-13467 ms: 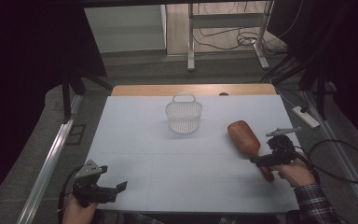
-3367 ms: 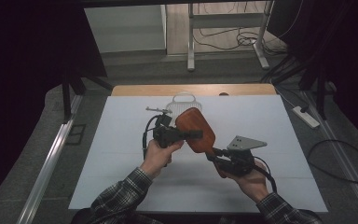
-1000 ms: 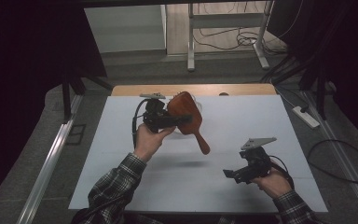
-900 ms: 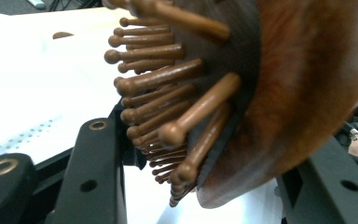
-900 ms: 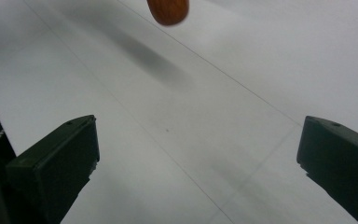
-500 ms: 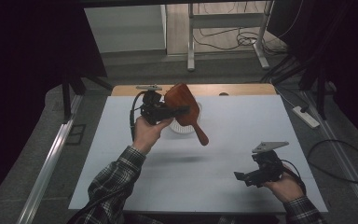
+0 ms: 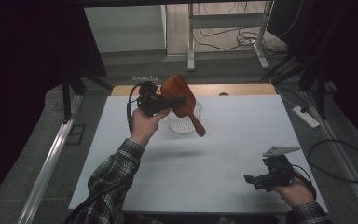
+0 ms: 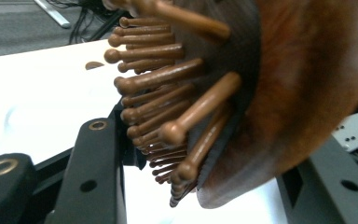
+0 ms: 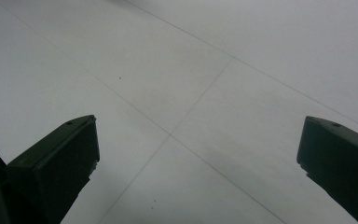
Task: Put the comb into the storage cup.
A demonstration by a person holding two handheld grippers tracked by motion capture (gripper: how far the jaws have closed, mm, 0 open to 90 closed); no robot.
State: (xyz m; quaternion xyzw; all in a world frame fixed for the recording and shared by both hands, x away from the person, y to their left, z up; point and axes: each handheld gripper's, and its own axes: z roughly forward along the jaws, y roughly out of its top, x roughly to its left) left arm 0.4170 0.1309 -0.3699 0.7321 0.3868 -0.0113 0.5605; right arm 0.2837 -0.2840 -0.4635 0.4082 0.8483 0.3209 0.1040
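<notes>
A brown wooden hairbrush (image 7: 179,95) hangs in the air over the far middle of the table, its handle (image 7: 198,126) slanting down to the right. My left gripper (image 7: 176,100) is shut on its paddle head. In the left gripper view the brush's knobbed wooden bristles (image 8: 177,98) and rounded back (image 8: 303,88) sit between my black jaws. Right under the brush stands a small white wire basket (image 7: 182,124). My right gripper (image 7: 251,181) is low at the near right of the table, held in a hand, jaws wide apart over bare white surface (image 9: 191,93) with nothing between them.
The white table top (image 7: 223,154) has a wooden strip (image 7: 233,88) along its far edge. A white power strip (image 7: 305,116) and cables lie on the floor to the right. Metal rails (image 7: 51,158) run along the left side.
My left gripper has lifted the hairbrush a little and carried it farther back over the basket. My right gripper has drawn away to the right, toward the near right corner.
</notes>
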